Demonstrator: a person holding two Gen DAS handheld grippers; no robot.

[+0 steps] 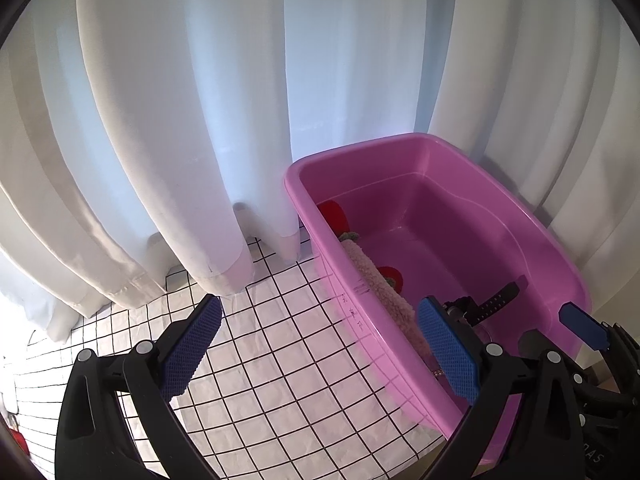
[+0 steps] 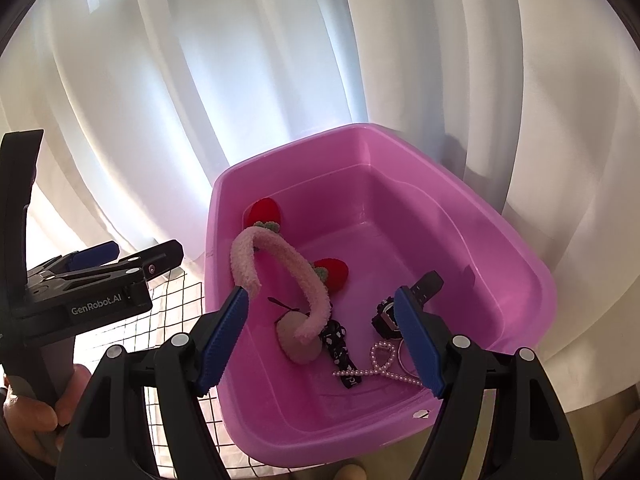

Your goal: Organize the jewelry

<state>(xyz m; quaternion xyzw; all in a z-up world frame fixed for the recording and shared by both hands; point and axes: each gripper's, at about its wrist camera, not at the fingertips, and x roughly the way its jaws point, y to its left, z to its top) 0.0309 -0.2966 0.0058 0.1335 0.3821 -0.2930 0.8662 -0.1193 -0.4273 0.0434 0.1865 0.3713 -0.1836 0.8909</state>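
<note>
A pink plastic tub (image 2: 516, 280) holds the jewelry: a fuzzy pink headband (image 2: 280, 252) with red strawberries (image 2: 335, 271), a black watch (image 2: 386, 318), a pearl bow piece (image 2: 382, 360), a black patterned strap (image 2: 340, 350) and a beige pad (image 2: 298, 340). My right gripper (image 2: 326, 340) is open and empty above the tub's near end. My left gripper (image 1: 320, 350) is open and empty over the tub's left wall (image 1: 352, 300); it also shows in the right wrist view (image 2: 120, 256). The headband (image 1: 384, 292) and watch (image 1: 486, 304) show in the left wrist view.
The tub stands on a white cloth with a black grid (image 1: 272, 360). White curtains (image 1: 180, 120) hang right behind the tub and cloth. A red object (image 1: 18, 442) lies at the far left edge.
</note>
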